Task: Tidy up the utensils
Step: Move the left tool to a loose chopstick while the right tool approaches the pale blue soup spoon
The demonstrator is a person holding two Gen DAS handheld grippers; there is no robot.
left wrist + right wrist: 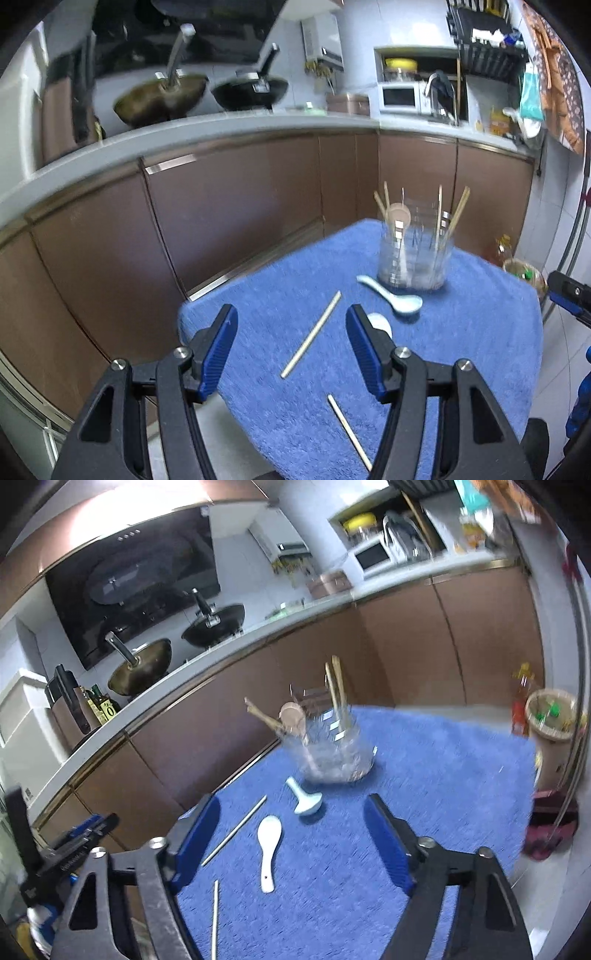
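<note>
A clear glass jar (415,254) (332,749) stands at the far side of a blue towel (461,350) (424,775), holding several chopsticks and a wooden spoon. On the towel lie a pale blue ceramic spoon (391,295) (304,799), a white ceramic spoon (269,849) (380,323), and two loose chopsticks (312,334) (349,432) (234,830) (215,919). My left gripper (291,332) hovers open over the nearer part of the towel, one chopstick showing between its fingers, untouched. My right gripper (291,816) is open above the white spoon, holding nothing.
A kitchen counter (207,133) with brown cabinet doors runs behind the table, bearing two woks (162,98) (251,90) and a microwave (400,96). A bin (552,716) and a bottle stand on the floor to the right. The other gripper shows at the right edge (569,295).
</note>
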